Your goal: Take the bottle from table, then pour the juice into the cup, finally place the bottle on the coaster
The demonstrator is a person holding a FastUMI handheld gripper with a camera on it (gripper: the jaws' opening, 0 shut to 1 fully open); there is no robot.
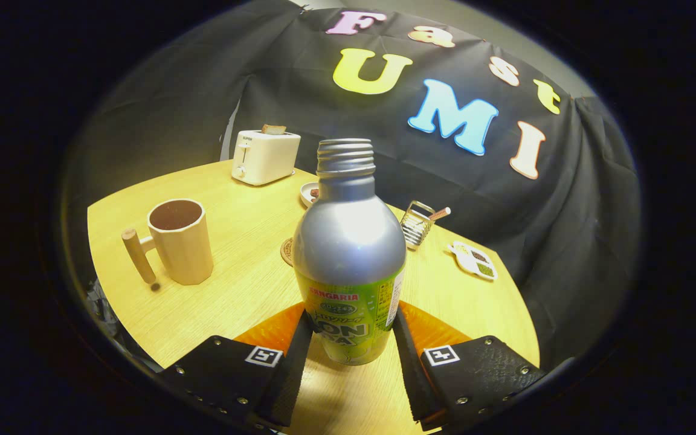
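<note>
My gripper (351, 338) clamps the bottle (349, 254).

Both my fingers press the bottle's lower sides, holding it upright and uncapped over the tabletop (245, 302). The wooden cup (180, 241) stands off to the left; the coaster (287, 251) peeks out just behind the bottle, a toaster (264, 156) beyond.

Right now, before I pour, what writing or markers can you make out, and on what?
On the bottle, its label: a red brand line and larger dark lettering, partly hidden by the gripper clamping it.
On the toaster: one small word above its lever, too small to read.
On the fingers: a black-and-white square marker each, no words.
On the cup: no text.
</note>
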